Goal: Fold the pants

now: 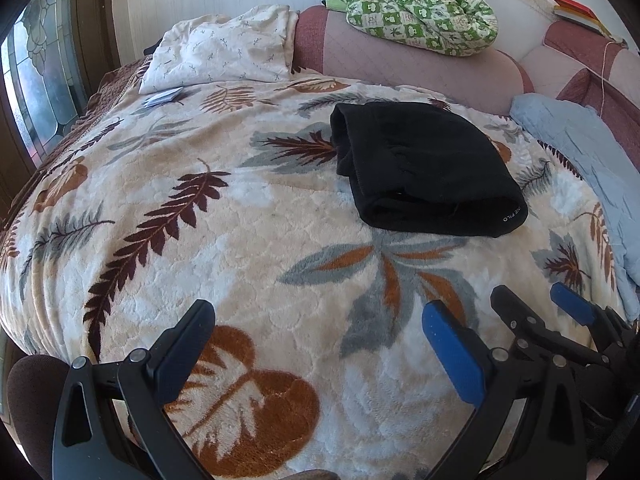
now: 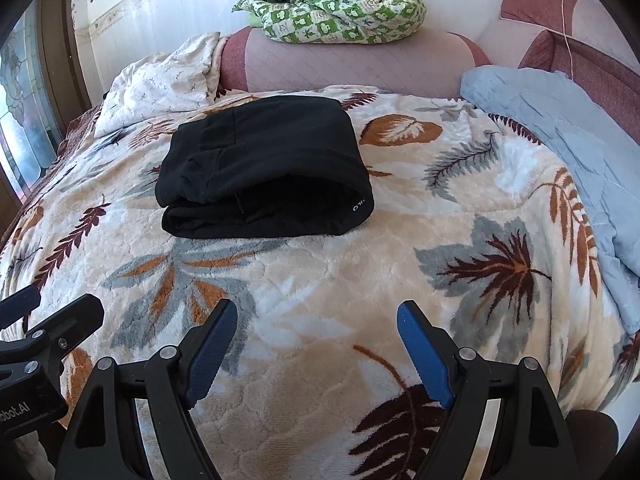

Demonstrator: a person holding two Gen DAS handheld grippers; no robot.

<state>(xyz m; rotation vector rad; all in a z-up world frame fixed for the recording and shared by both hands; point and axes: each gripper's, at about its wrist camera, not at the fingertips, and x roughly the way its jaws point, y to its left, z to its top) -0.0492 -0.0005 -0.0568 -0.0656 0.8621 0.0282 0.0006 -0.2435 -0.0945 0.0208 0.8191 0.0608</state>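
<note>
The black pants [image 1: 424,168] lie folded into a compact bundle on the leaf-patterned blanket [image 1: 240,240], toward the head of the bed. They also show in the right wrist view [image 2: 260,168]. My left gripper [image 1: 316,320] is open and empty, well short of the pants, above the blanket. My right gripper [image 2: 316,320] is open and empty too, beside the left one; it also shows in the left wrist view [image 1: 536,300] at the lower right. The left gripper's fingers [image 2: 60,320] show at the lower left of the right wrist view.
A white pillow [image 1: 224,52] lies at the head on the left. A green patterned quilt [image 1: 412,4] sits on the pink headboard [image 1: 400,64]. A light blue quilt [image 2: 560,152] lies along the right side. Books [image 1: 576,12] rest at the far right. A window [image 1: 36,80] is on the left.
</note>
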